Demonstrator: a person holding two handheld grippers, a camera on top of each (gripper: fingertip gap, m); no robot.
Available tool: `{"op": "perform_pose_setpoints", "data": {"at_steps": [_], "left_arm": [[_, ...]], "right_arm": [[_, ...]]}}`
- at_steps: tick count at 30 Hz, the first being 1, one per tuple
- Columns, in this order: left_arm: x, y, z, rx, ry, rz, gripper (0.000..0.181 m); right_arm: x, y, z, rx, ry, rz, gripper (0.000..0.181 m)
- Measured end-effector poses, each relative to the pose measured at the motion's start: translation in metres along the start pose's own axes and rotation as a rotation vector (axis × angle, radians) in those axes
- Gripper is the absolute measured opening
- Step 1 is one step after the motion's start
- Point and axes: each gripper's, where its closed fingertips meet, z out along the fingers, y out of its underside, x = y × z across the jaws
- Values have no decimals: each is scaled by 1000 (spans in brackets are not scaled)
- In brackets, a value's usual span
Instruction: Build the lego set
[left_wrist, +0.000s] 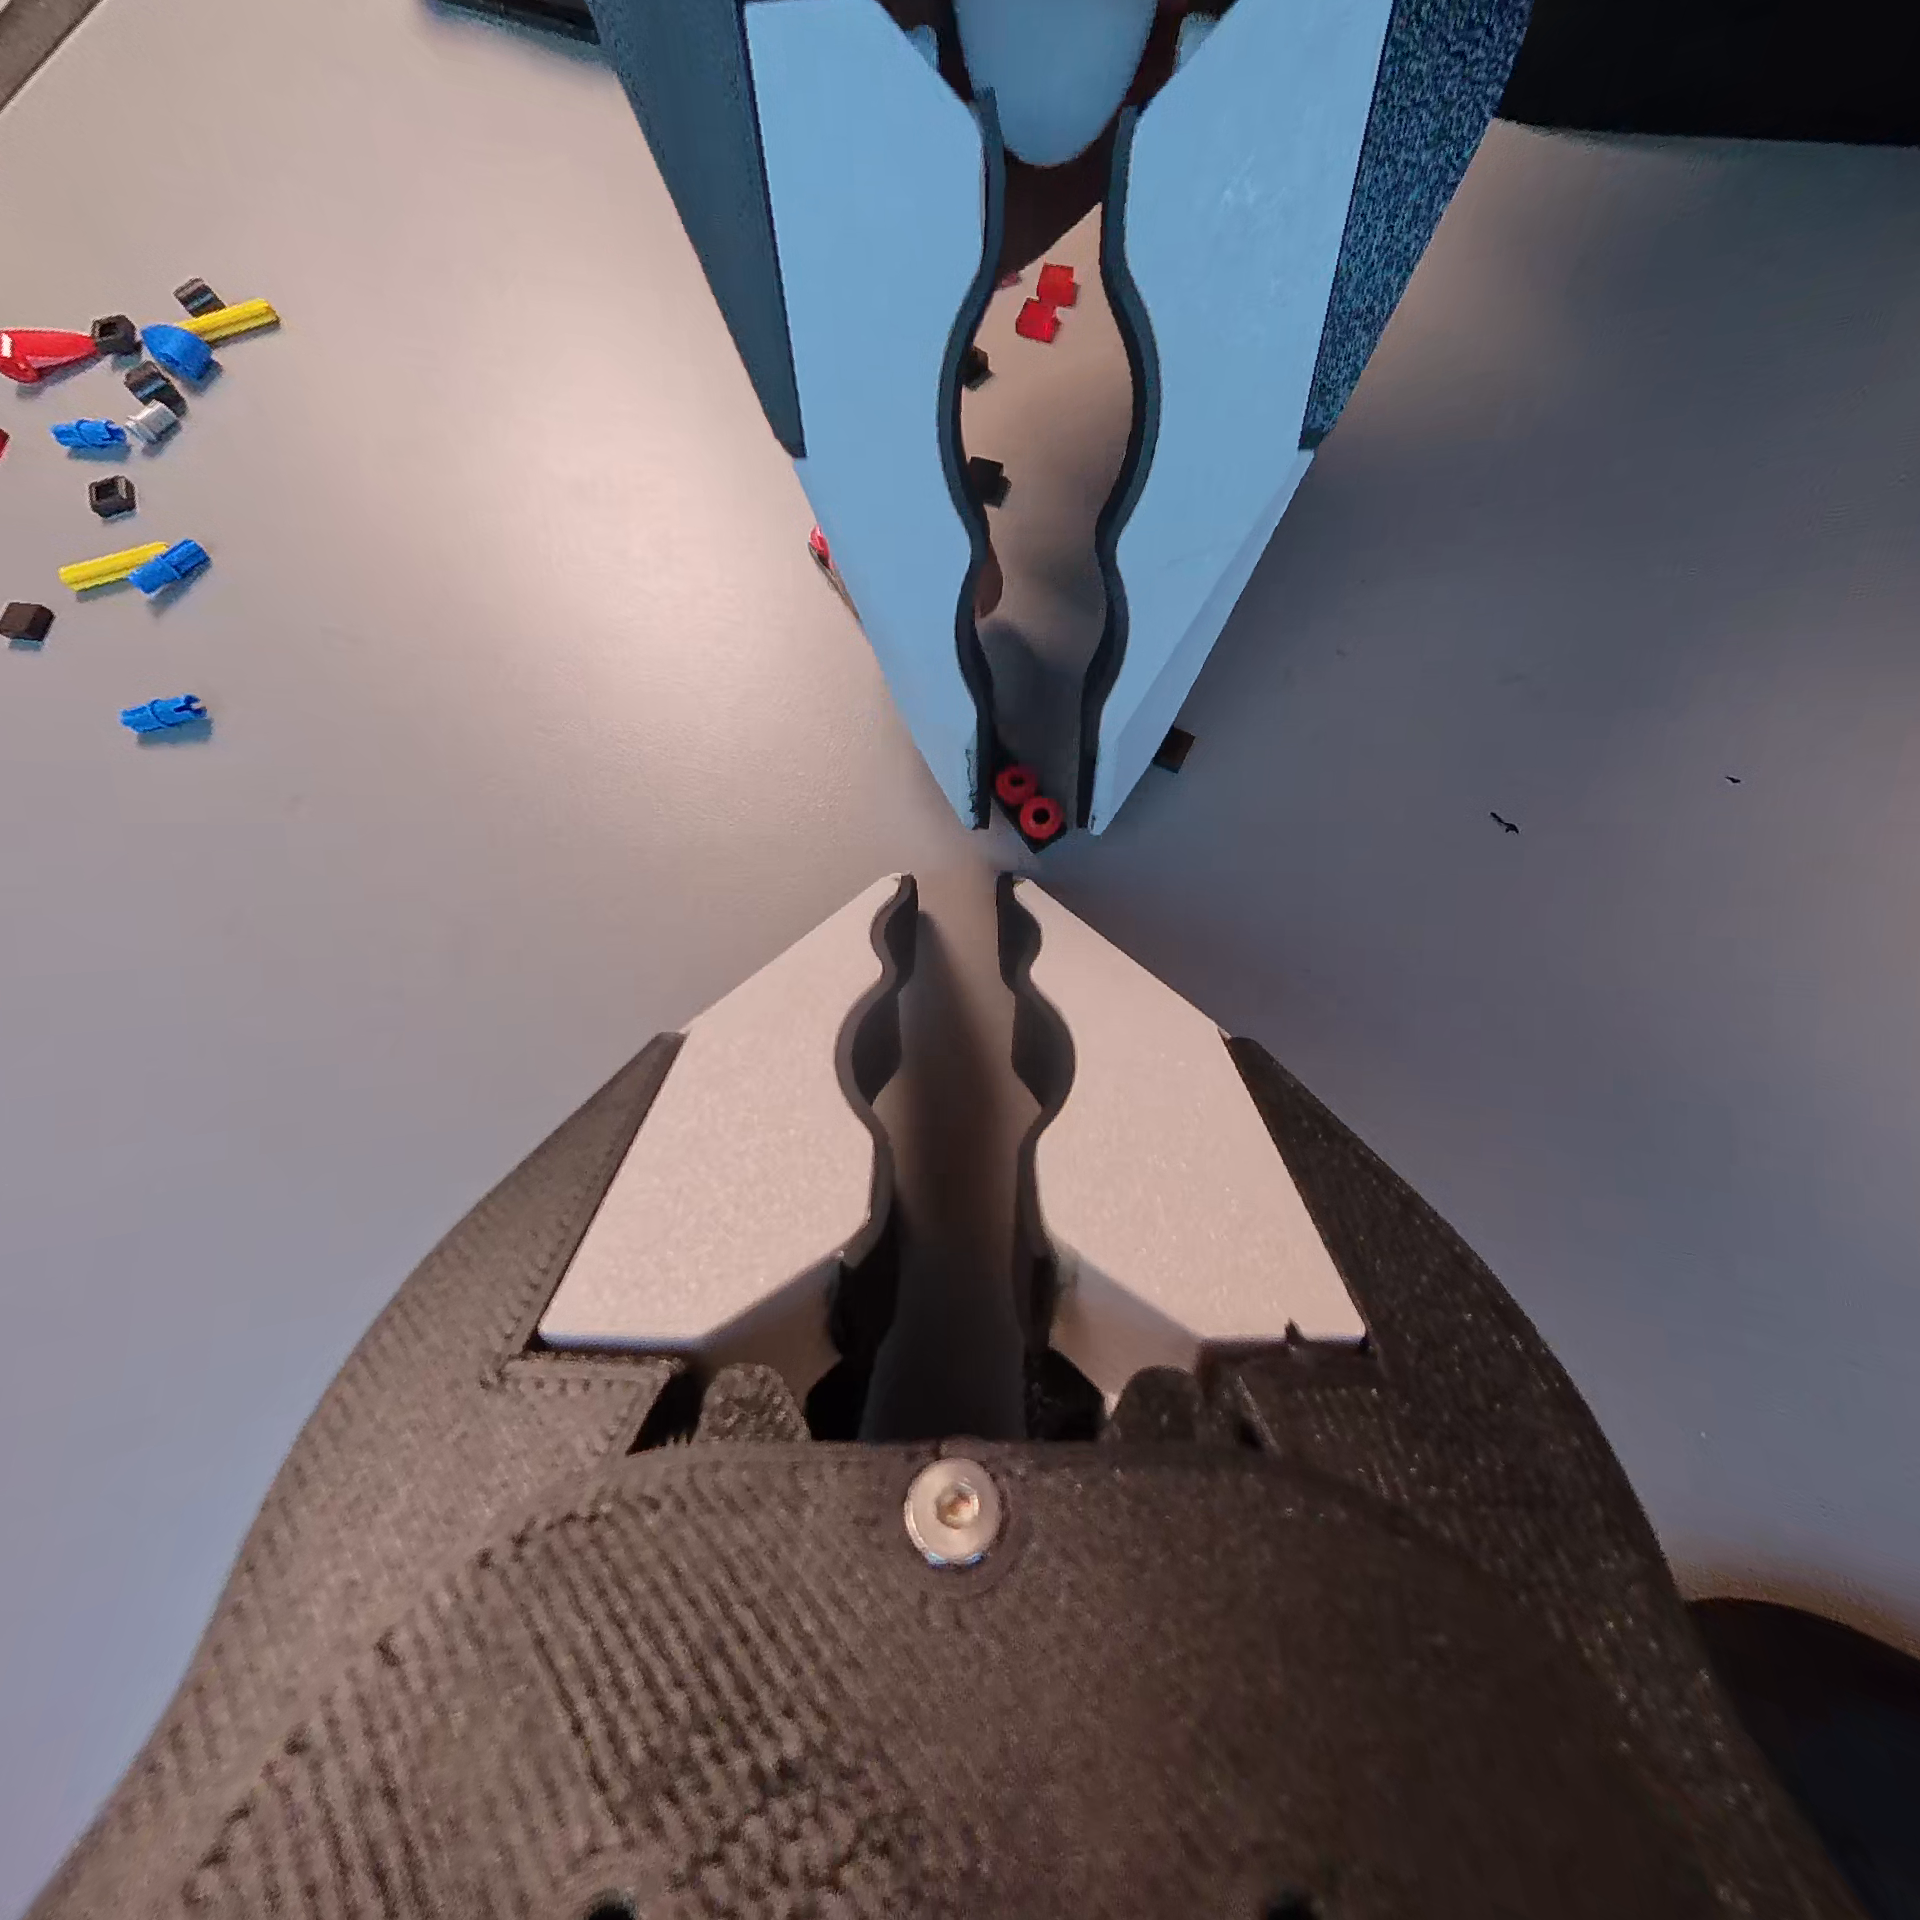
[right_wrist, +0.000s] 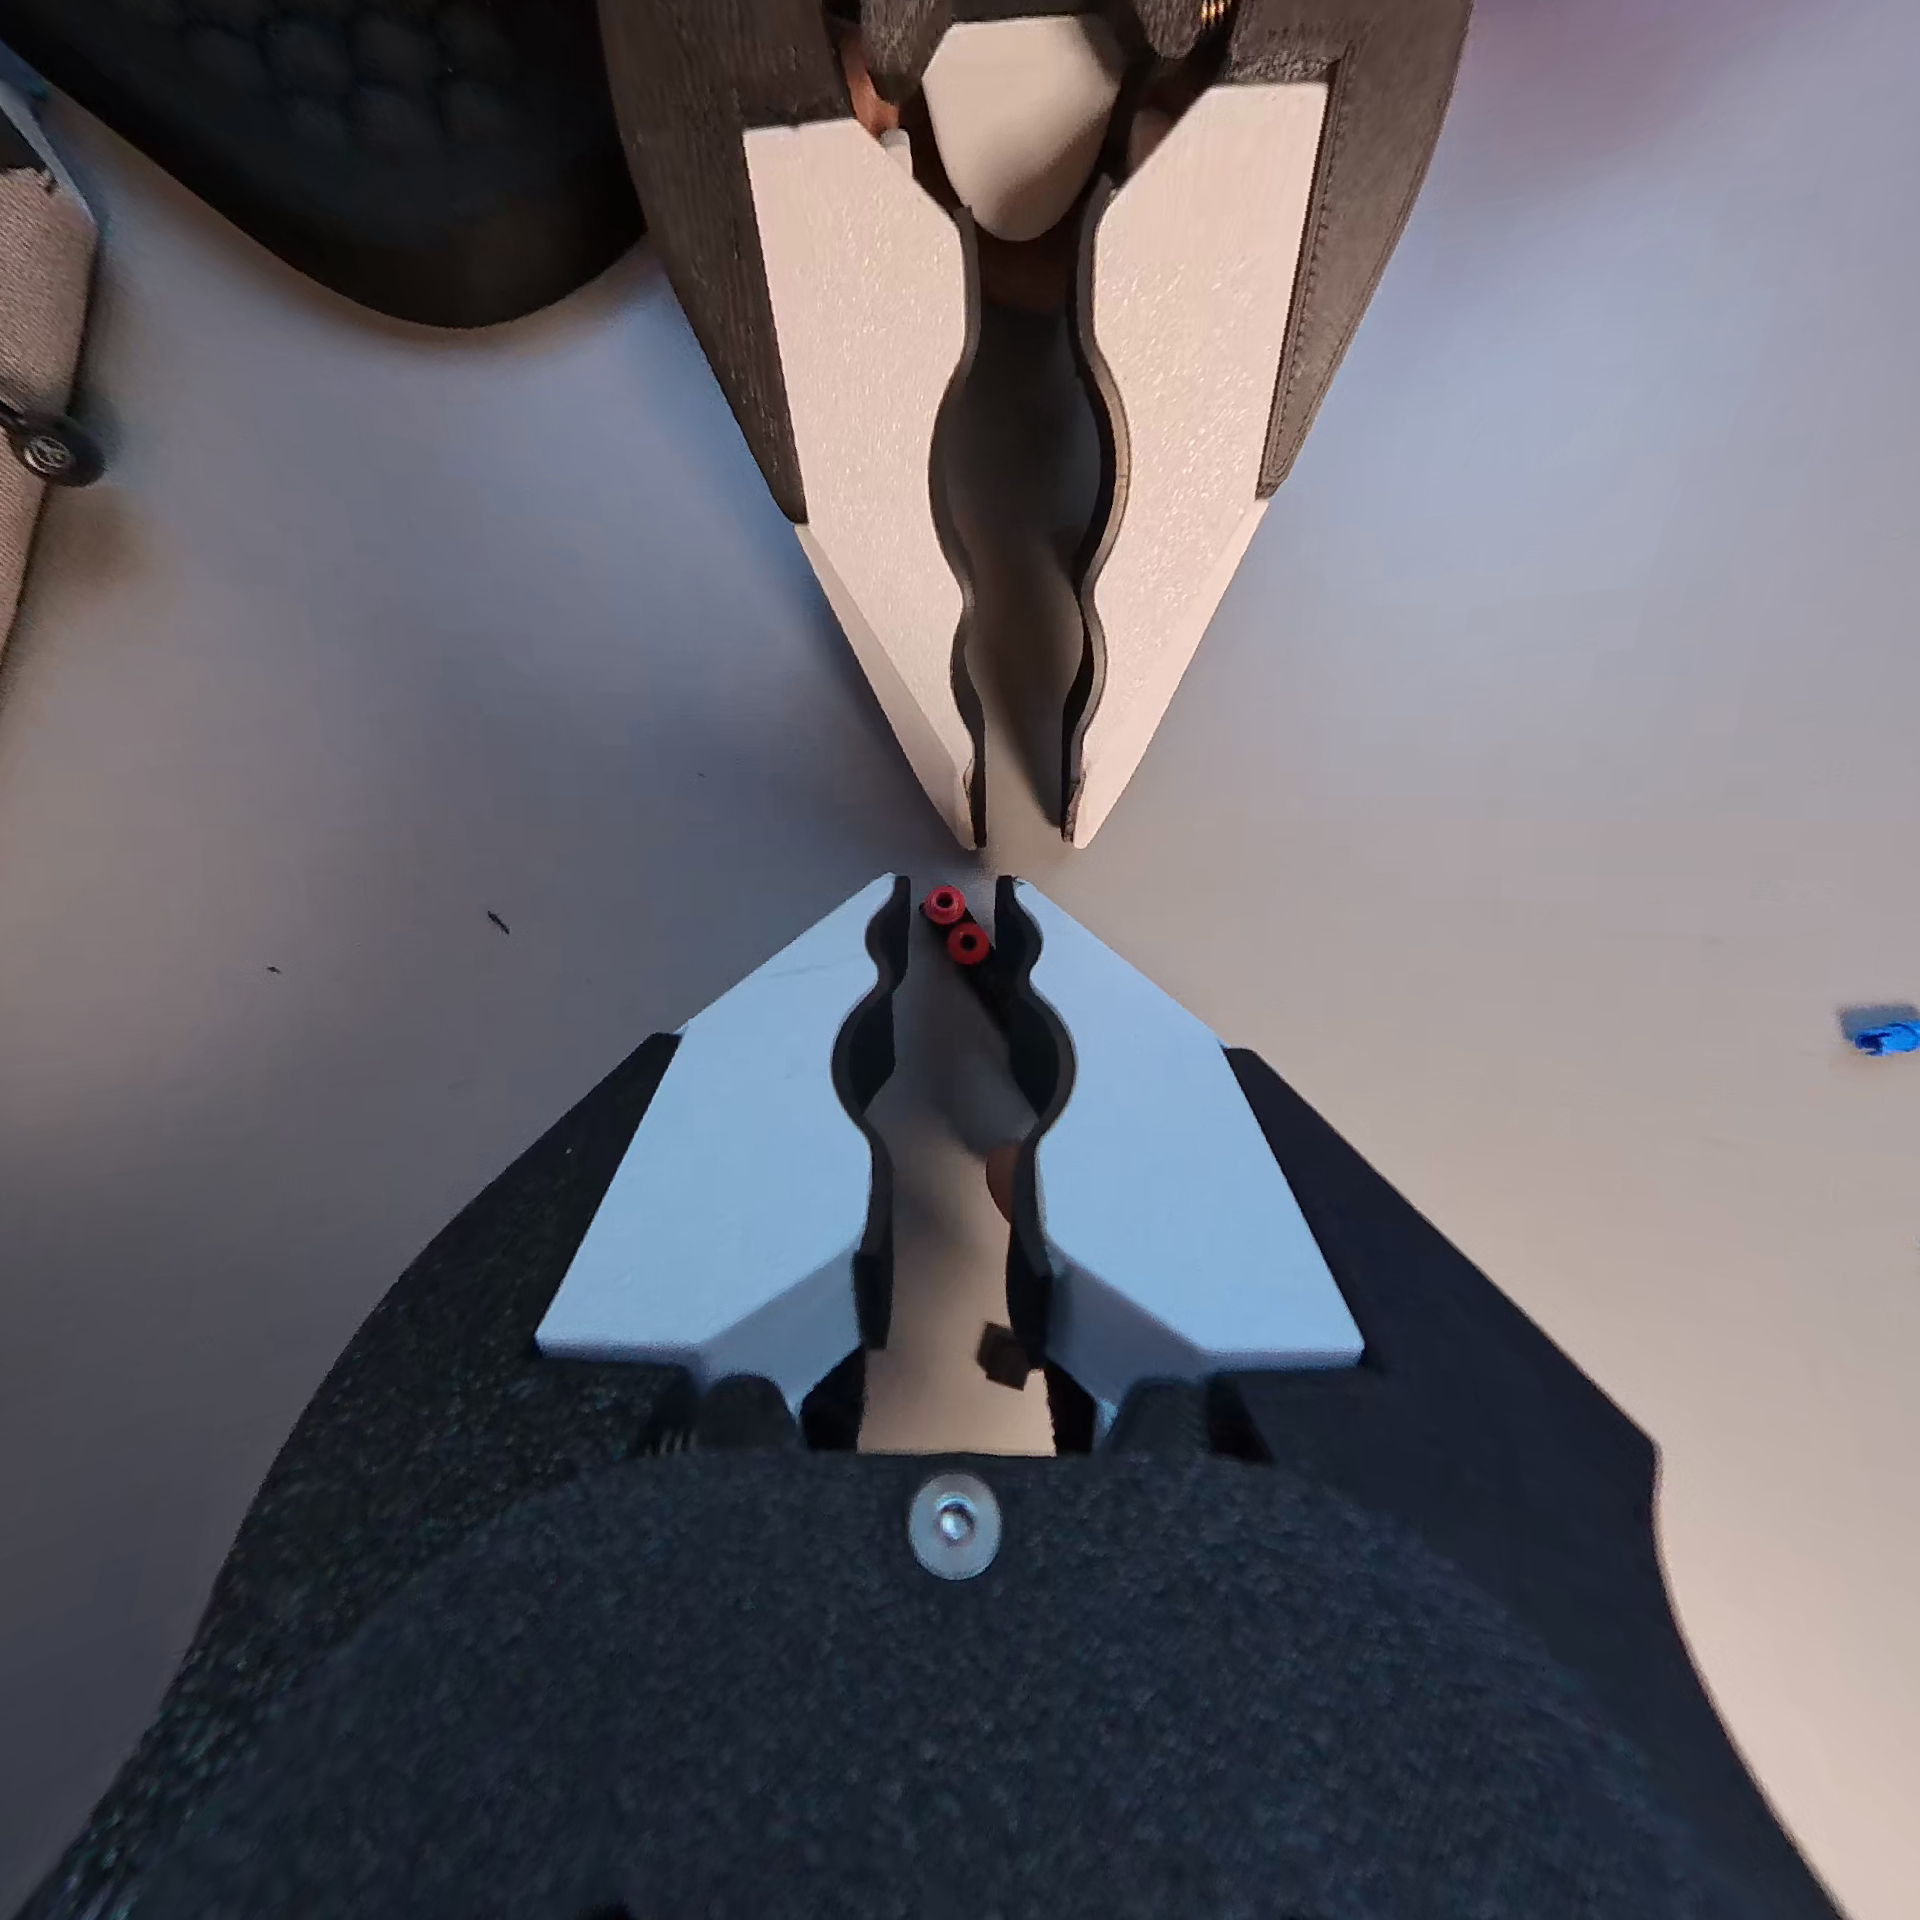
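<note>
Two red rings (right_wrist: 956, 923) sit between the right gripper's (right_wrist: 951, 883) tips, whose hold is unclear. Facing them, the left gripper (left_wrist: 956, 881) is slightly apart, empty.

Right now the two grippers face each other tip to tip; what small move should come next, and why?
Probably close the right gripper gently. The piece with two red bushes lies between its open fingertips, on the table, seemingly not clamped. The left gripper is open and empty just opposite, so it might take the piece afterwards.

Likely an office or lab: a plain grey desk (left_wrist: 468, 935) strewn with small plastic building pieces (left_wrist: 135, 436), a black chair (right_wrist: 343, 156) beside it
</note>
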Motion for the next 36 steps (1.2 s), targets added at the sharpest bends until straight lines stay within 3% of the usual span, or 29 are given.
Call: {"op": "perform_pose_setpoints", "data": {"at_steps": [21,36], "left_arm": [[1,0,0,0,0,9,12],[1,0,0,0,-1,14,12]], "right_arm": [[-2,3,-2,-112,-35,-4,2],[-3,7,-2,-282,-2,-163,1]]}}
